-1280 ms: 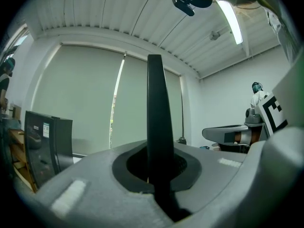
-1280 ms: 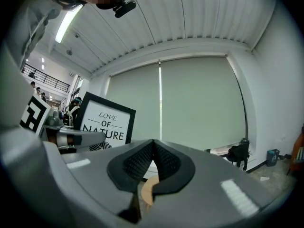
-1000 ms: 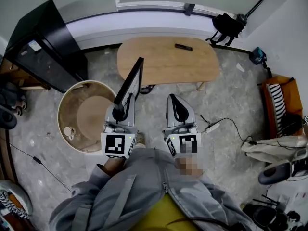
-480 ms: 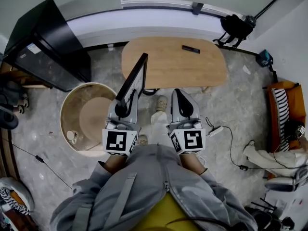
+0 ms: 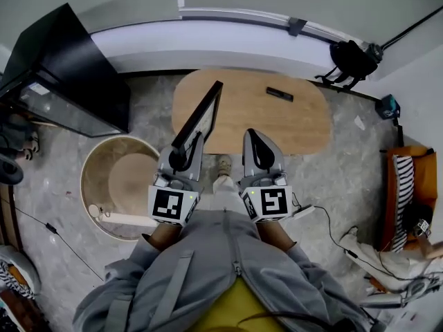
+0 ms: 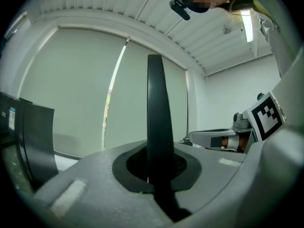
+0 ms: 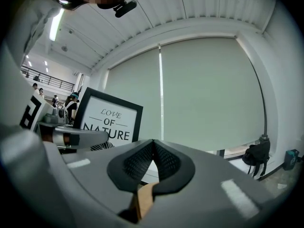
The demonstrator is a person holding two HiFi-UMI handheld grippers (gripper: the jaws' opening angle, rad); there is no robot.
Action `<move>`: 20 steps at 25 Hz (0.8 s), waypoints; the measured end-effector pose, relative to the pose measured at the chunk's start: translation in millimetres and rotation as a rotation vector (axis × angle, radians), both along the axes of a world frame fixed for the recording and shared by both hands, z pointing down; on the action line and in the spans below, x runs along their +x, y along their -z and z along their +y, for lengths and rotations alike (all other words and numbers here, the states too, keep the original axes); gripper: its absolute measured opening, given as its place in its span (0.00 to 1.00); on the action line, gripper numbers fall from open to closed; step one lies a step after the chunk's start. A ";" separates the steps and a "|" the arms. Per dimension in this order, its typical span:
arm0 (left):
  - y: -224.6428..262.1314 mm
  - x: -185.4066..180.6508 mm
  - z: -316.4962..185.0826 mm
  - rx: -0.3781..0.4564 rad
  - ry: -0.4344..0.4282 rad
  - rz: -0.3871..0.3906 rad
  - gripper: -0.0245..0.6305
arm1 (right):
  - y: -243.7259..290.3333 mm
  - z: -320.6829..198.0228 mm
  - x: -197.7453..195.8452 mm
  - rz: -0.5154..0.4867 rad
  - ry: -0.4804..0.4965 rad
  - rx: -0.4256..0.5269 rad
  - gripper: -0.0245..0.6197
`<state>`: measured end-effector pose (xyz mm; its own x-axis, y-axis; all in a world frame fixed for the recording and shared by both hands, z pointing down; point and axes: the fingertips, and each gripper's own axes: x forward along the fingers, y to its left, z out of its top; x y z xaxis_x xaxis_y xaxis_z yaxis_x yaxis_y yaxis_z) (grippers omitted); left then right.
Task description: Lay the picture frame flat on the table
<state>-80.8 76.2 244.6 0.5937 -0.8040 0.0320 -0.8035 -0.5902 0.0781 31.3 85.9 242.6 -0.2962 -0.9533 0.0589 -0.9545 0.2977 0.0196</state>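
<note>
My left gripper [image 5: 185, 152] is shut on the lower edge of a black picture frame [image 5: 200, 113], which stands upright in the air over the near left end of the oval wooden table [image 5: 297, 120]. In the left gripper view the frame's black edge [image 6: 156, 127] rises straight up out of the closed jaws. The right gripper view shows the frame's white print [image 7: 110, 119] to the left. My right gripper [image 5: 255, 144] is shut and holds nothing, beside the left one at the table's near edge.
A small black remote [image 5: 279, 93] lies on the far right part of the table. A round wooden side table [image 5: 104, 164] stands on the floor at the left, a black cabinet [image 5: 62, 68] behind it. A cable and power strip [image 5: 304, 211] lie on the floor at the right.
The person has stepped toward the table; both grippers and the held frame now sit closer over its near edge. Both jaws stayed shut.
</note>
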 end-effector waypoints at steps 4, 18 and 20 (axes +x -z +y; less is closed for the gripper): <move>-2.9 34.1 -62.4 -0.014 0.015 -0.004 0.05 | -4.3 -69.6 29.3 0.000 0.045 -0.015 0.03; -21.0 93.8 -201.7 -0.047 0.049 0.011 0.05 | -21.4 -229.7 74.7 -0.025 0.173 -0.060 0.03; -28.4 93.6 -207.6 -0.069 0.049 0.018 0.05 | -33.9 -235.6 78.2 -0.022 0.179 -0.071 0.03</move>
